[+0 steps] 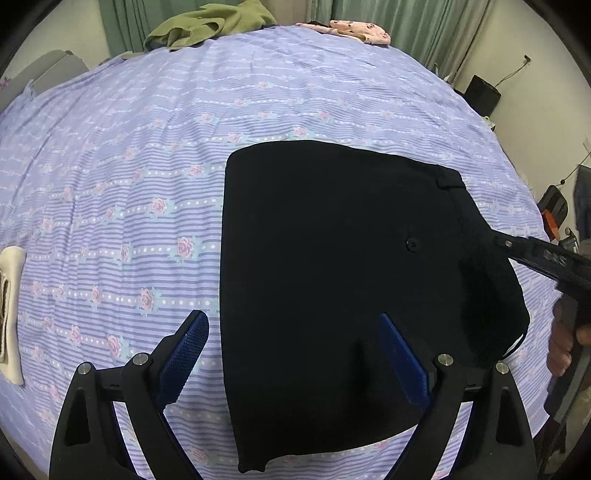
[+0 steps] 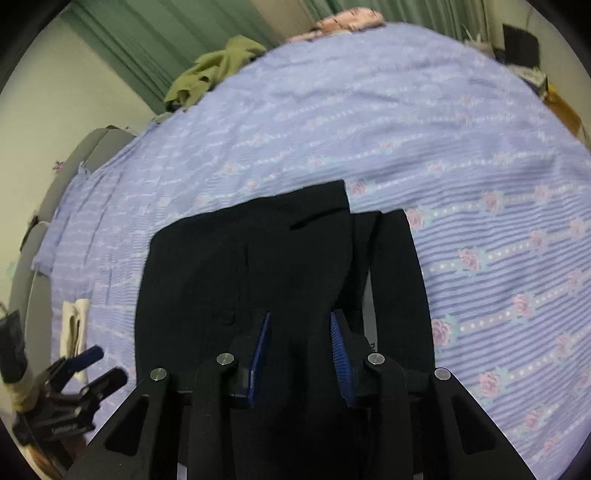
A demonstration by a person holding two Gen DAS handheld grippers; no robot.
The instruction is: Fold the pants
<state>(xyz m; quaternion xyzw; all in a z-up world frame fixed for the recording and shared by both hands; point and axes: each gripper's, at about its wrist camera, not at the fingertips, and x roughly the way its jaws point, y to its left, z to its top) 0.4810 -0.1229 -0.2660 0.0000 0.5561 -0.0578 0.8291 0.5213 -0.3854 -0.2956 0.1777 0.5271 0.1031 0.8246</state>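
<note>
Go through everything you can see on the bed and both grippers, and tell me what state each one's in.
Black pants: folded, lying flat on the bedsheet.
Left gripper: open wide, one finger over the sheet, the other over the pants.
Right gripper: jaws narrowed over the pants' edge; grip unclear.
Green garment: crumpled at the far edge.
Pink floral cloth: bunched at the far edge.
Cream cloth: folded near the bed's side.
</note>
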